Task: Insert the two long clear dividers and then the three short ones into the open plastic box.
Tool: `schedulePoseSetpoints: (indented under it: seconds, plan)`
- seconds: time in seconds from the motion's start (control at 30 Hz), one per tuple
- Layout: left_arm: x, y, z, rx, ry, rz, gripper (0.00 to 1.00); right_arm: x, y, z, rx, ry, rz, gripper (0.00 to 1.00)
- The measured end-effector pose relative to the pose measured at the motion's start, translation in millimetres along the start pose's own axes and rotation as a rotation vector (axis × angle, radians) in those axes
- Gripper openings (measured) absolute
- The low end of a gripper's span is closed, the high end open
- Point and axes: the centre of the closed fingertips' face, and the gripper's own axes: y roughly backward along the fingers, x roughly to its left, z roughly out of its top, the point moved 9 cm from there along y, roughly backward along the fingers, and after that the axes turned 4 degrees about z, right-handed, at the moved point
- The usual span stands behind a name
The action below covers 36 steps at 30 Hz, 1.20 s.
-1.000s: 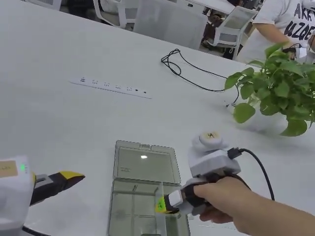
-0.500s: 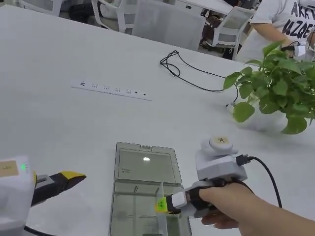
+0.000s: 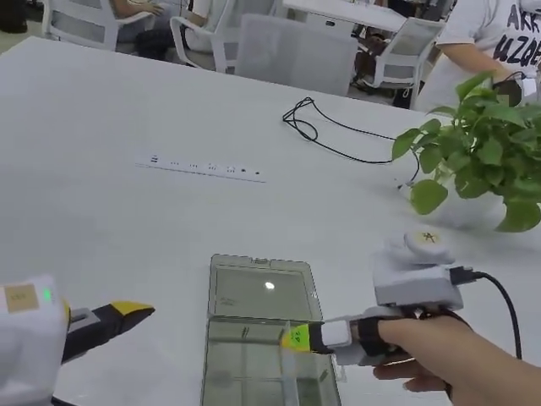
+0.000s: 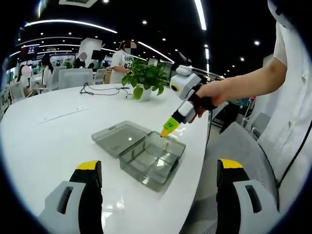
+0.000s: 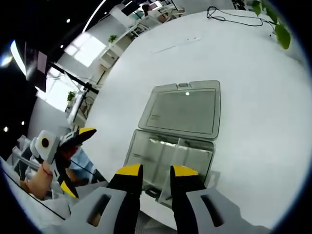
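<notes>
We see the open plastic box (image 3: 237,372) on the white table (image 3: 101,211) right in front of us, its lid (image 3: 254,292) lying flat on the far side. The right gripper (image 3: 296,338) hangs over the back part of the tray, near the middle, with its tip pointing to our left and a bit down, and a hand (image 3: 423,347) holds it. Its jaws stand close together with a thin gap, and we cannot tell if they pinch anything (clear plastic is hard to spot). Right under that tip a clear divider (image 3: 288,376) seems to stand up in the tray, its long side running from the lid side toward us; we cannot tell if it is a long one or a short one. In the right gripper view the tray lies straight ahead of the jaws and looks split into little rooms by thin walls. We think the strip needs a push straight down into its slots, and the right gripper is the nearer one for that. The left gripper (image 4: 159,163) sits well off to the left of the box, low over the table, jaws spread wide with nothing in them. Nothing stands between either gripper and the box. A power strip (image 3: 203,167), a black cable (image 3: 338,131) and a leafy plant (image 3: 482,152) sit far back, well out of the way
</notes>
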Motion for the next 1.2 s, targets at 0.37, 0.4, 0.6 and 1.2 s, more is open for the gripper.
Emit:
schedulePoseSetpoints:
  seconds: [0.37, 0.4, 0.6, 1.2]
  plan:
    - [-5.9, 10.9, 6.9, -0.001, 0.007, 0.057, 1.00, 6.4, 16.6, -7.1, -0.034, 0.132, 0.072, 0.34]
    - [-6.7, 11.8, 7.7, -0.001, 0.009, 0.062, 1.00, 7.0, 18.3, -7.7, -0.043, 0.157, 0.085, 0.35]
    - [-10.8, 14.4, 10.6, -0.001, 0.012, 0.085, 1.00, 7.1, 28.6, -11.8, -0.071, 0.249, 0.108, 0.41]
    - [-17.3, 12.7, 7.2, 0.030, 0.030, 0.110, 1.00, -9.6, 62.5, -37.0, -0.150, 0.467, 0.134, 0.62]
